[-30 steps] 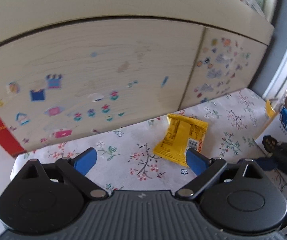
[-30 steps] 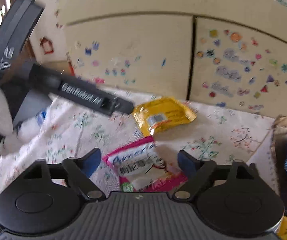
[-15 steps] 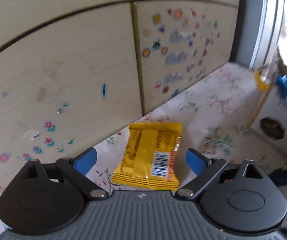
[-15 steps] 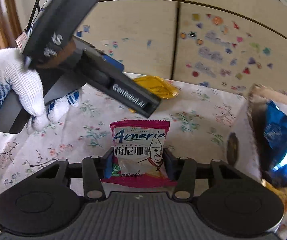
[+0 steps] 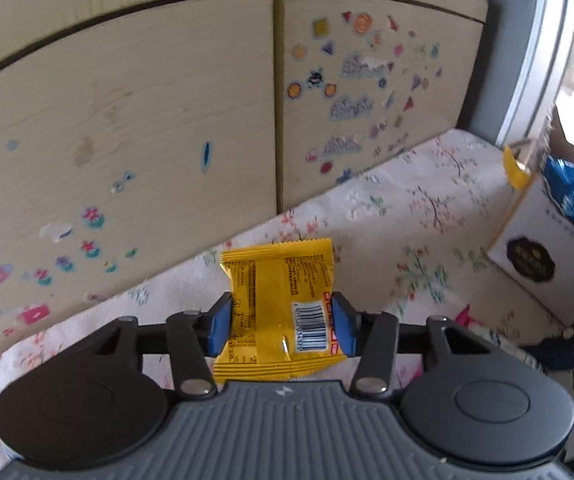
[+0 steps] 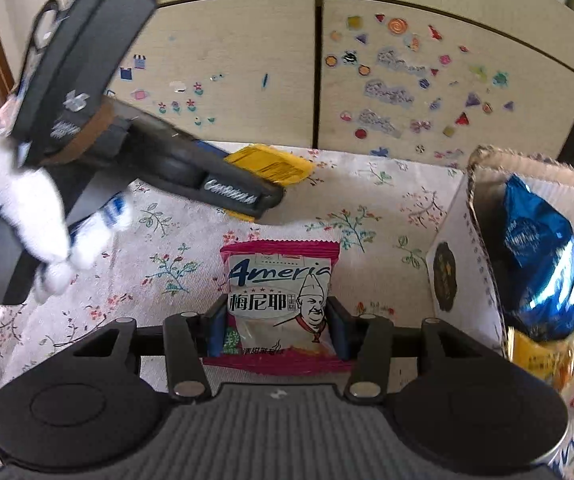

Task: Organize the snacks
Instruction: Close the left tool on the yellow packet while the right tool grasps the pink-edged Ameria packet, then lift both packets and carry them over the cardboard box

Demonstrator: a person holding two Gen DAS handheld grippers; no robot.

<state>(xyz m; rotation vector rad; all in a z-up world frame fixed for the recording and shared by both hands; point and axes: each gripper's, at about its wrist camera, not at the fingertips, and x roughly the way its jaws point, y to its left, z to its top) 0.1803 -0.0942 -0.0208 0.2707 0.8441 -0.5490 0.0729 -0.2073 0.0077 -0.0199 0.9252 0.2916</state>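
Observation:
My left gripper (image 5: 281, 326) is shut on a yellow snack packet (image 5: 279, 300), its blue pads pressing both sides, just above the floral cloth (image 5: 407, 216). In the right wrist view the same left gripper (image 6: 265, 196) holds the yellow packet (image 6: 271, 164) near the cabinet. My right gripper (image 6: 277, 330) is shut on a pink and white snack packet (image 6: 279, 300) over the cloth. A cardboard box (image 6: 459, 264) at the right holds a blue bag (image 6: 539, 248) and yellow packets (image 6: 547, 356). The box also shows in the left wrist view (image 5: 543, 256).
A wooden cabinet (image 5: 127, 120) with many stickers stands right behind the cloth. A grey window frame (image 5: 507, 60) is at the far right. A gloved hand (image 6: 27, 216) holds the left gripper.
My left gripper moved onto the yellow packet and closed on it. My right gripper stays shut on the pink packet. The box is nearer in the right wrist view.

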